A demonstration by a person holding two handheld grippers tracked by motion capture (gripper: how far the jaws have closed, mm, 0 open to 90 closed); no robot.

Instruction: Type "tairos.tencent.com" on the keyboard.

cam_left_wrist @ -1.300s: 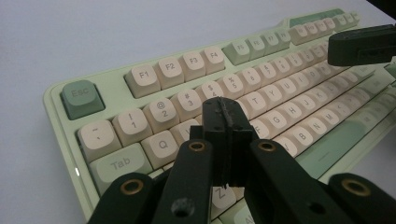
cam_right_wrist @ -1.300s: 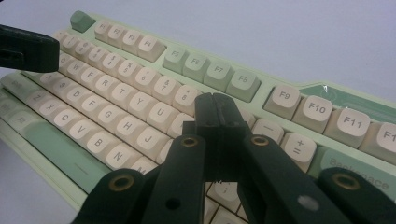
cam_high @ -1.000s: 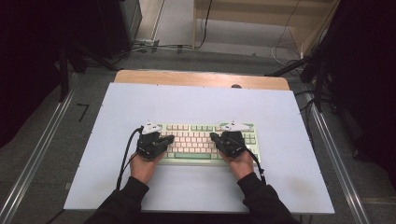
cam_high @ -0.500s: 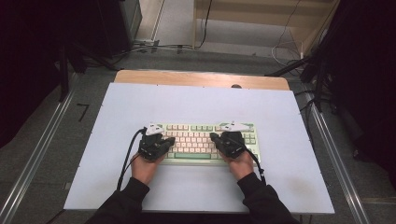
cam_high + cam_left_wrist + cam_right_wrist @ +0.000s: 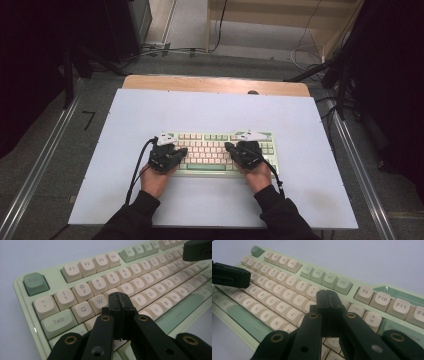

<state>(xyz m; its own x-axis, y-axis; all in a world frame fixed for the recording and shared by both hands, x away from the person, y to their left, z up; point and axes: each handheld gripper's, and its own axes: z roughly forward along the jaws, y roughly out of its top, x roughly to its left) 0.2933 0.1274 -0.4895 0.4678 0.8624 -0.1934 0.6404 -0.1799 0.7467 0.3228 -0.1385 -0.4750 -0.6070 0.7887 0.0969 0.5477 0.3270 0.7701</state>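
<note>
I have a pale table top (image 5: 210, 115) in front of me, a broad white sheet with a strip of bare wood showing along its far edge, and the floor with cables beyond it. On the near half of that sheet lies the keyboard (image 5: 212, 147), pale green in the case with cream keycaps and a few green ones, set square to me and close to the middle of the table's width. My two hands come in from the bottom of the high view in dark sleeves, one at each end of the board. The left gripper (image 5: 119, 298) sits over the left part of the keys; in the left gripper view its two black jaws are pressed together with nothing between them, and the joined tip stands over the letter rows near W, E and R, though I cannot tell whether it touches a cap. The right gripper (image 5: 327, 296) sits over the right part; in the right gripper view its jaws are likewise closed flat against each other, empty, with the tip over the keys just right of U and below the 8 key, and again I cannot tell if it rests on them. Each gripper view catches the other gripper's dark tip farther along the board. The green Esc key (image 5: 36, 283) sits alone at the board's far left corner.
</note>
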